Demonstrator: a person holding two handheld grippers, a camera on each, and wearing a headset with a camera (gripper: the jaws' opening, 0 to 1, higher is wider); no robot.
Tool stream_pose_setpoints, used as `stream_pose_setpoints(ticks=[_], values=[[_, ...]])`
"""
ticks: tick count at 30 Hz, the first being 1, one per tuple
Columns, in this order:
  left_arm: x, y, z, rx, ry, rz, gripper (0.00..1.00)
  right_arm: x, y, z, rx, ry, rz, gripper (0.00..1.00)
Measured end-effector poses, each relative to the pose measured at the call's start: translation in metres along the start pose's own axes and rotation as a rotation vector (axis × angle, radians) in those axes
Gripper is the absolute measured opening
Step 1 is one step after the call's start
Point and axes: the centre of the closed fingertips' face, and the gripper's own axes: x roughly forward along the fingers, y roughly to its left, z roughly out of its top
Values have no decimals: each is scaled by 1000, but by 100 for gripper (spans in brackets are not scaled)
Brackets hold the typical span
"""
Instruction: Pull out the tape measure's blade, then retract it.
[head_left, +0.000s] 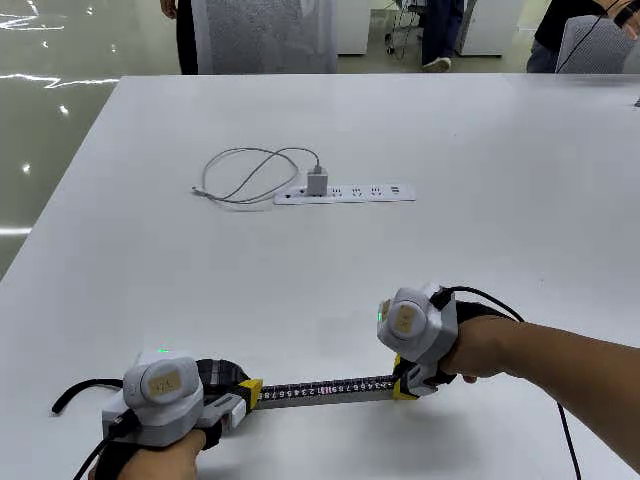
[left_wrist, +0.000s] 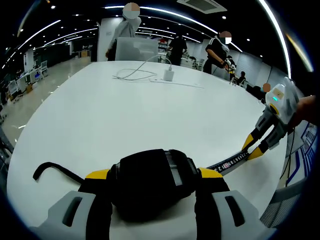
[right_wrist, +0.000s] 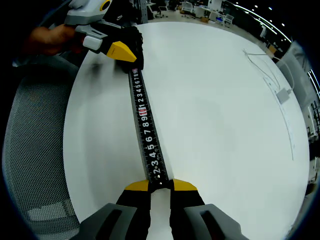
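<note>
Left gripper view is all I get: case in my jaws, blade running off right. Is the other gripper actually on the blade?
Observer: Yes. In the right gripper view the right gripper is shut on the blade right at its end.
Operator: Blade kinked anywhere?
Observer: No, it runs straight from those jaws to the case, printed scale up.
Operator: Lifted off the table?
Observer: Head view shows it low over the table; touching or not, can't tell.
</note>
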Motion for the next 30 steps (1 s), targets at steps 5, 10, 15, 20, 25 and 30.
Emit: stream_pose_setpoints(ticks=[5, 10, 15, 20, 25, 30], values=[[0, 0, 0, -2, 9, -4, 63, 0, 0, 1, 2, -2, -2, 9], [0, 0, -1, -2, 8, -3, 63, 1, 0, 3, 0, -5, 1, 9], [0, 0, -1, -2, 6, -4, 63, 2, 0, 4, -1, -4, -2, 9], [0, 0, -1, -3, 12, -7, 63, 2, 1, 6, -3, -4, -3, 9], [0, 0, -2, -3, 14, -6, 63, 2, 2, 7, 1, -6, -2, 9], [-1, -1, -1, -2, 11, -2, 63, 2, 2, 9, 6, -10, -9, 9]])
